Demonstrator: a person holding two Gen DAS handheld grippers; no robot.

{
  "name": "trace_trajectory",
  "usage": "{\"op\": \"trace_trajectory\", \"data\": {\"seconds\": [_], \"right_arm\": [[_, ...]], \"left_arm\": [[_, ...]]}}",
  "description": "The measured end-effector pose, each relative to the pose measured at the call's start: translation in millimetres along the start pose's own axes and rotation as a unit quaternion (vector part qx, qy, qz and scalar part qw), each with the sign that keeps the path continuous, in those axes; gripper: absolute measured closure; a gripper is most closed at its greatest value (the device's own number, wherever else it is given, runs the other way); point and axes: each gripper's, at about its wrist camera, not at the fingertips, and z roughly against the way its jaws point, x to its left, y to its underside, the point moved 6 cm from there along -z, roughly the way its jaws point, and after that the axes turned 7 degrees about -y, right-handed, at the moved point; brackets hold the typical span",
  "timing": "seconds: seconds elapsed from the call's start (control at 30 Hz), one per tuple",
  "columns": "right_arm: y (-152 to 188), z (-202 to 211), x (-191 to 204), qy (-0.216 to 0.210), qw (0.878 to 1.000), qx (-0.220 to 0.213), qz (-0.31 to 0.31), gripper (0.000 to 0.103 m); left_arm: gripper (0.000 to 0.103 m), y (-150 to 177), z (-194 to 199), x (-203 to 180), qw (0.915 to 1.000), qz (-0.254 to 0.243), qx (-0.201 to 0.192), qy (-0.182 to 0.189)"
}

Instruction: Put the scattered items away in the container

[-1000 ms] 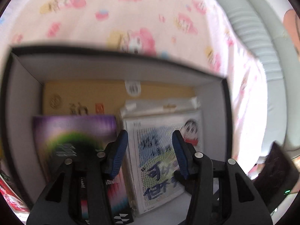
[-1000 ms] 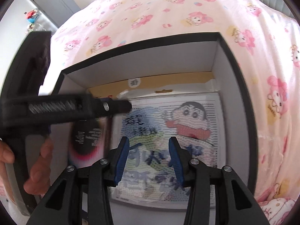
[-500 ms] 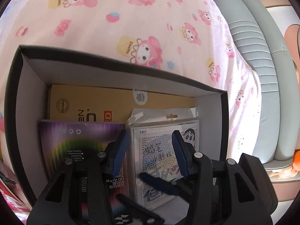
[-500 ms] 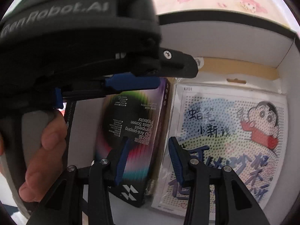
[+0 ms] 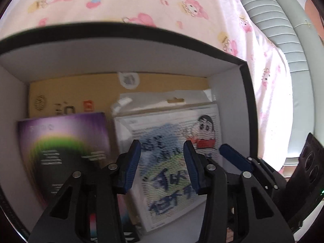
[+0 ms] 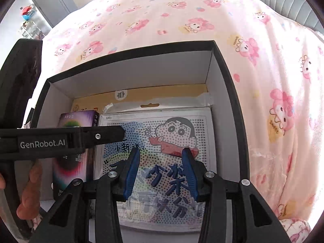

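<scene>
Right wrist view, one box (image 6: 232,93), three flat packs inside

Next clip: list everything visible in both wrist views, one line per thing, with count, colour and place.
Black cardboard box with white inside: one, sitting on the bedspread, open on top.
Tan flat carton: one, lying at the far end inside the box.
Purple rainbow-printed screen protector box: one, left side inside the box, overlapping the carton.
White dotted cartoon-boy peg board pack in clear plastic: one, right side inside the box.
Pink cartoon-print bedspread: one, under and around the box.
Grey ribbed padded headboard: one, beyond the bedspread's right edge.
Left hand-held gripper: black with blue pads, open, empty, over the box.
Right hand-held gripper: black with blue pads, open, empty, over the pack.
Person's hand: one, holding the left hand-held gripper.
</scene>
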Motion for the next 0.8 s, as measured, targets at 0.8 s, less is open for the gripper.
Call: {"op": "trace_trajectory", "data": {"seconds": [0.8], "right_arm": [[38.6,138.5,63.5,-0.014,0.989,-0.131,0.06,0.056]], "left_arm": [[0.056,125.3,179.2,-43.1,0.9573,-0.056,-0.276,-0.065]]}}
